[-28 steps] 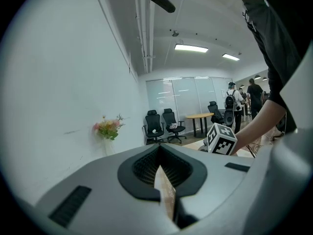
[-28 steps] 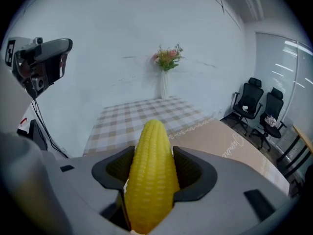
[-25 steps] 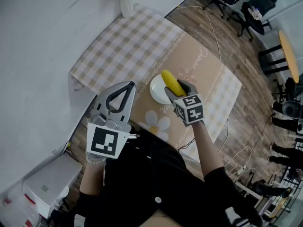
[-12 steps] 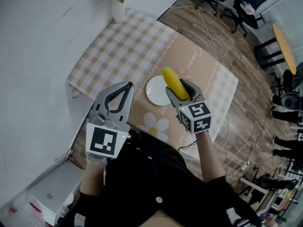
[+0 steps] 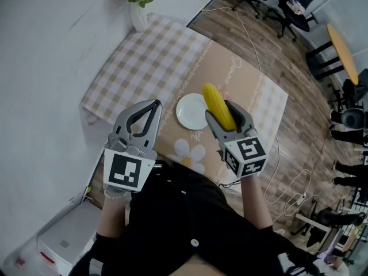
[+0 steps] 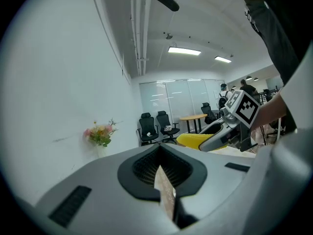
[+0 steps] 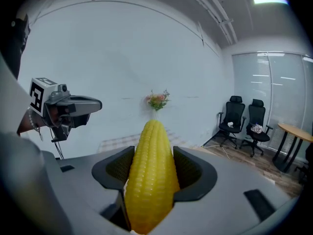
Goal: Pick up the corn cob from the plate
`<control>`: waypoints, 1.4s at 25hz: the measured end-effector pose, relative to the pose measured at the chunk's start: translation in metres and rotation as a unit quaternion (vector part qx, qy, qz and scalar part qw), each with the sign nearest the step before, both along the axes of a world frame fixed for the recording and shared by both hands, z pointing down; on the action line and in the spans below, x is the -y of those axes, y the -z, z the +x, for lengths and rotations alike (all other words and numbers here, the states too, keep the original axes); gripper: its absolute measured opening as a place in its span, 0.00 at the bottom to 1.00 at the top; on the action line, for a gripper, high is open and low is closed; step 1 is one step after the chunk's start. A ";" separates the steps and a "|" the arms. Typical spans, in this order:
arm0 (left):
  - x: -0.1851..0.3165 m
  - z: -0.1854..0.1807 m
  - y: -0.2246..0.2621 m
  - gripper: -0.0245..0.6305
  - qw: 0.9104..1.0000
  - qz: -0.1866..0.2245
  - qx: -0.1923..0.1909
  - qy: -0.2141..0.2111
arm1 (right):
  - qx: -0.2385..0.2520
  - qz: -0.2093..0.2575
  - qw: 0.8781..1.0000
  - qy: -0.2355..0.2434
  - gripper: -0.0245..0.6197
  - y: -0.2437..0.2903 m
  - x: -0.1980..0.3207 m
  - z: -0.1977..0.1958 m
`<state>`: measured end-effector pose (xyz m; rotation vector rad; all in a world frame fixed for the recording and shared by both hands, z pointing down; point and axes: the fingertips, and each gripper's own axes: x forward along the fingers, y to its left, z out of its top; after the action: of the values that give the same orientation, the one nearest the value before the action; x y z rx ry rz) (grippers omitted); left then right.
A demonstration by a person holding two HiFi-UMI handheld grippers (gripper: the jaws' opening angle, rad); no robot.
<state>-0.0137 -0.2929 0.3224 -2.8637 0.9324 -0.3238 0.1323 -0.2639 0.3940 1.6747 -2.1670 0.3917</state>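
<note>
In the head view the yellow corn cob is held up in the air, with my right gripper shut on its lower half. It hangs just right of the white plate, which lies bare on the table. The right gripper view shows the corn cob upright between the two dark pads. My left gripper hovers left of the plate with its jaws closed and nothing in them. In the left gripper view the corn cob shows at the right.
The table carries a checked cloth and a tan flowered runner. A white vase of flowers stands at its far corner by the wall. Office chairs and cables on the wooden floor lie beyond the table's right side.
My right gripper has carried the corn cob to the right, off the plate, so the whole plate now shows. The left gripper has hardly moved.
</note>
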 end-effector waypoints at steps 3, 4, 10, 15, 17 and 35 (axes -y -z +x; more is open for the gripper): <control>0.001 0.001 0.000 0.06 1.000 0.001 0.002 -0.004 | 0.005 0.017 1.000 -0.009 0.43 0.011 -0.004 0.003; 0.001 0.002 0.000 0.06 1.000 0.001 0.002 -0.005 | 0.006 0.023 1.000 -0.012 0.43 0.015 -0.006 0.004; 0.002 0.004 0.001 0.06 1.000 0.001 0.002 -0.007 | 0.006 0.049 0.999 -0.024 0.43 0.038 -0.012 0.012; 0.005 0.004 0.001 0.06 1.000 0.002 0.001 -0.007 | 0.020 0.061 0.998 -0.028 0.43 0.049 -0.014 0.015; 0.005 0.004 0.001 0.06 1.000 0.002 0.002 -0.007 | 0.017 0.067 0.997 -0.025 0.43 0.052 -0.015 0.015; 0.005 -0.001 0.003 0.06 1.000 0.006 0.002 -0.002 | 0.018 0.070 0.997 -0.013 0.43 0.054 -0.014 0.002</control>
<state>-0.0149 -0.2977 0.3197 -2.8536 0.9239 -0.3213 0.1346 -0.2496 0.3402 1.7850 -2.2477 0.2850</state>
